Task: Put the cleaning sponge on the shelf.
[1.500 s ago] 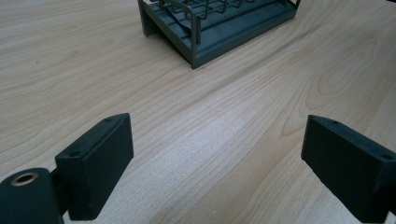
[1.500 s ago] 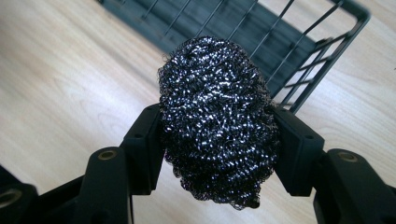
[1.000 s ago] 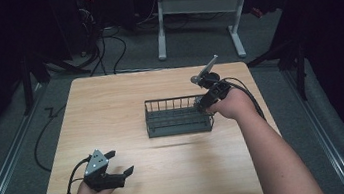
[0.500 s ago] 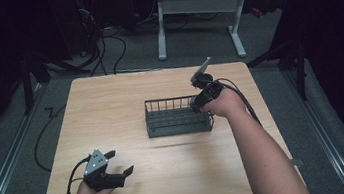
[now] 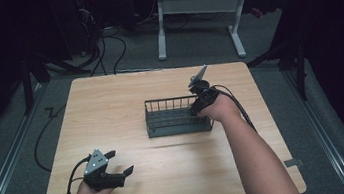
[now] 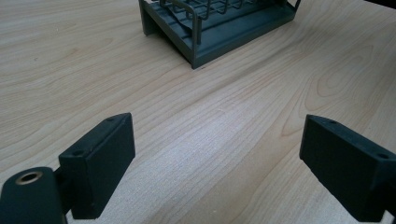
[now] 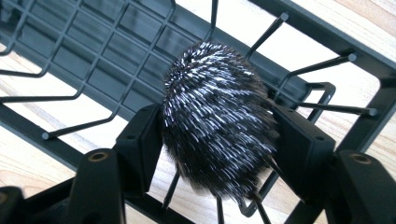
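Bristly dark ball between right gripper jaws, just widening, pads alongside it, over wire rack, plain in right gripper view | high view: rack centre-table, left gripper agape at 7 o'clock | wooden table, grey floor, white desk frame at 12.

A dark, spiky ball flecked with white glints sits over a dark grey-green wire rack. The desk is pale wood with wavy grain. Both grippers are black.
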